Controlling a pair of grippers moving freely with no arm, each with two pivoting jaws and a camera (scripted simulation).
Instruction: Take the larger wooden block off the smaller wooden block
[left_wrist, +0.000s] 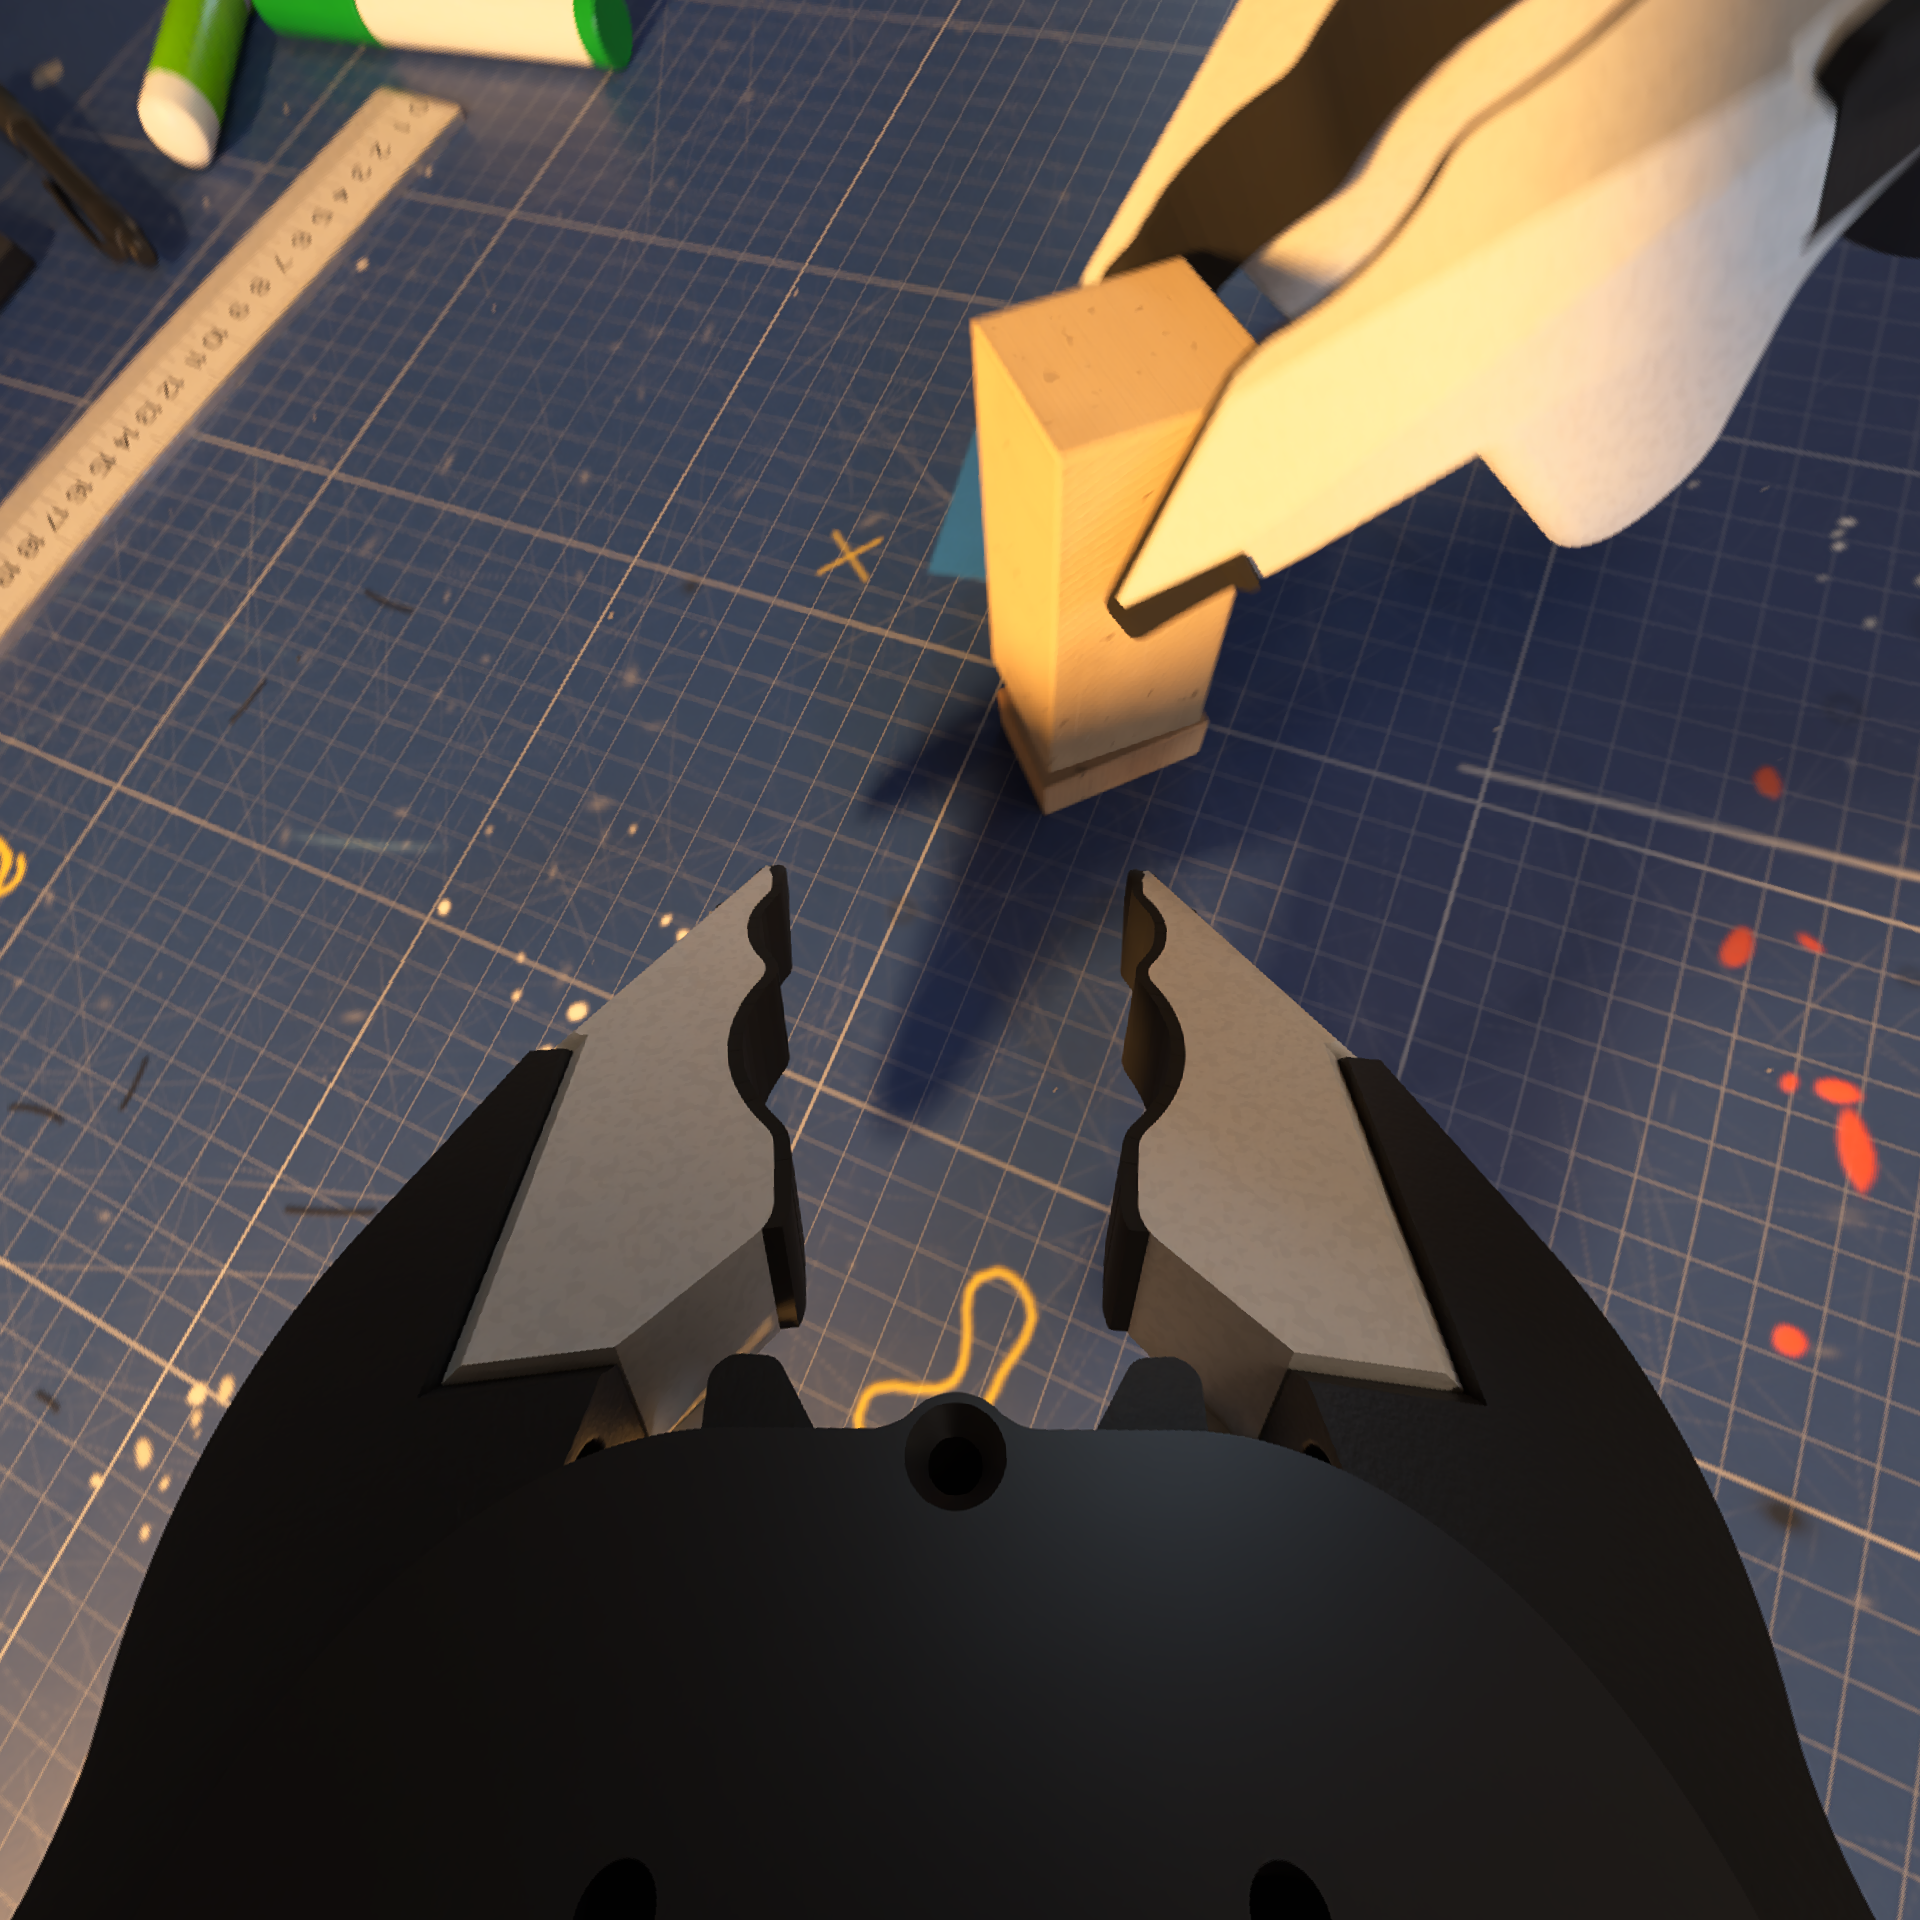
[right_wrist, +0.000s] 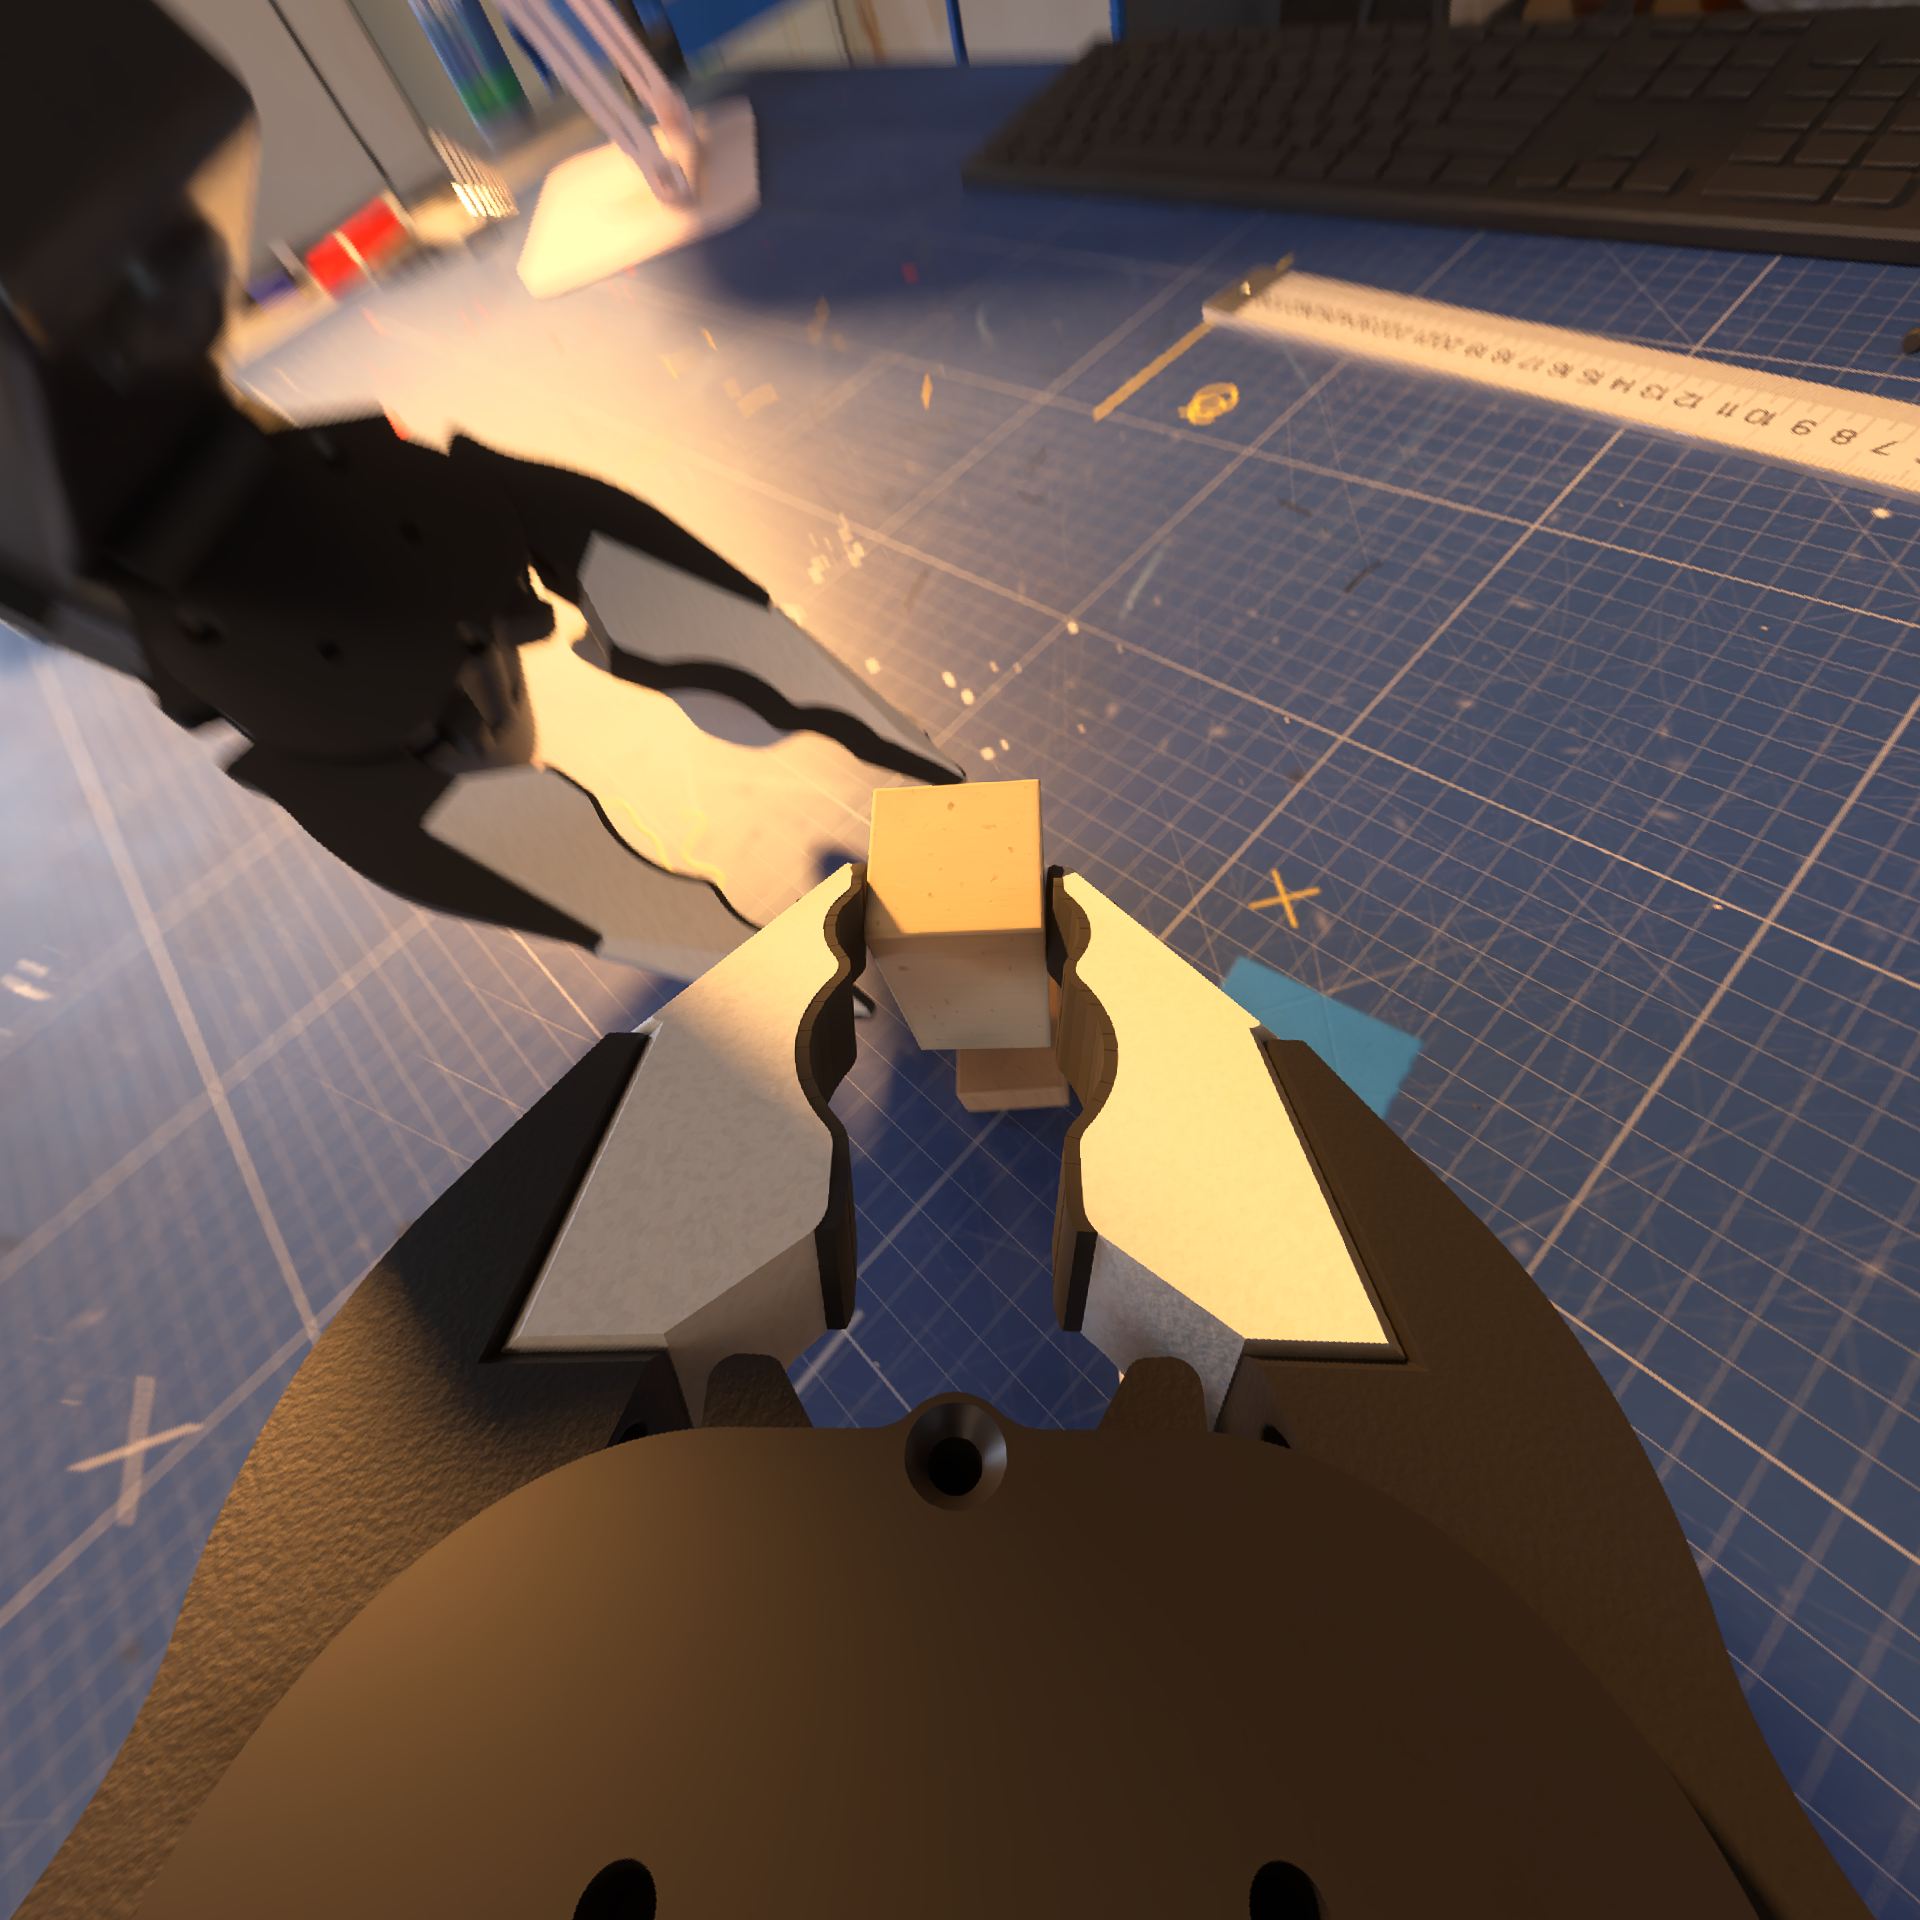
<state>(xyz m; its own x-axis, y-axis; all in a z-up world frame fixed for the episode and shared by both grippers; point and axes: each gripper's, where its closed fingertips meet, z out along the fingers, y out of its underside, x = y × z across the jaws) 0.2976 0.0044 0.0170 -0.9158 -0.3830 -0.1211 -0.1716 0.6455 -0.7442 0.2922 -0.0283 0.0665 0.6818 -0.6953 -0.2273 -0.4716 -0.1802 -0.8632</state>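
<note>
The larger wooden block (left_wrist: 1081, 499) stands upright, tall and pale, on the smaller wooden block (left_wrist: 1101, 764), a flat piece on the blue cutting mat (left_wrist: 520, 623). My right gripper (right_wrist: 956, 883) is shut on the larger block (right_wrist: 956, 862) near its top, one finger on each side. The smaller block (right_wrist: 1013, 1091) shows below it. In the left wrist view the right gripper's near finger (left_wrist: 1351, 416) lies across the block's side. My left gripper (left_wrist: 956, 883) is open and empty, a short way in front of the stack. It also shows in the right wrist view (right_wrist: 847, 847).
A steel ruler (left_wrist: 208, 343) lies at the far left, with a green and white tube (left_wrist: 478, 26) and a green marker (left_wrist: 192, 83) beyond it. A blue paper scrap (right_wrist: 1320, 1029) lies beside the stack. A black keyboard (right_wrist: 1455, 135) sits at the mat's edge.
</note>
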